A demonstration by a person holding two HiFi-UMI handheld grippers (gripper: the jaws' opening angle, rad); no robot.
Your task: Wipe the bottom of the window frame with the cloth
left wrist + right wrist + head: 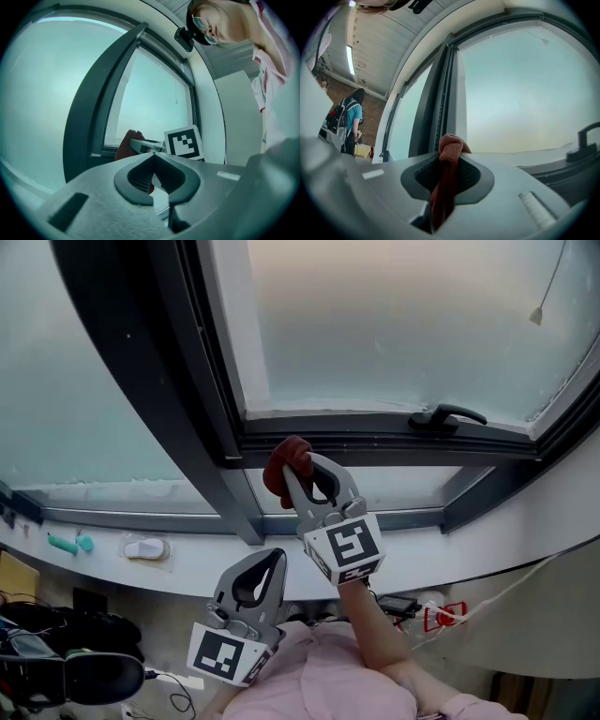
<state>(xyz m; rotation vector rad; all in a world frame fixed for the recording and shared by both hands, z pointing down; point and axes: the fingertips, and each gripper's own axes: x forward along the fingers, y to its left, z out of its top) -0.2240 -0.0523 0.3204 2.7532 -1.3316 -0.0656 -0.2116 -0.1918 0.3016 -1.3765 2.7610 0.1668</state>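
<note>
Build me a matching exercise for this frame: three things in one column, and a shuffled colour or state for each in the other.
Things:
1. cloth
2. left hand-held gripper
3. window handle

States:
A. black, right of the cloth in the head view
B. red, clamped in the right hand-held gripper
C. jaws together, nothing between them

Pairs: 1-B, 2-C, 3-A

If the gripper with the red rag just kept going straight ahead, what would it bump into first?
The red cloth pinched in the right gripper leads, so it would likely press into the dark bottom rail of the window frame; it may already touch.
</note>
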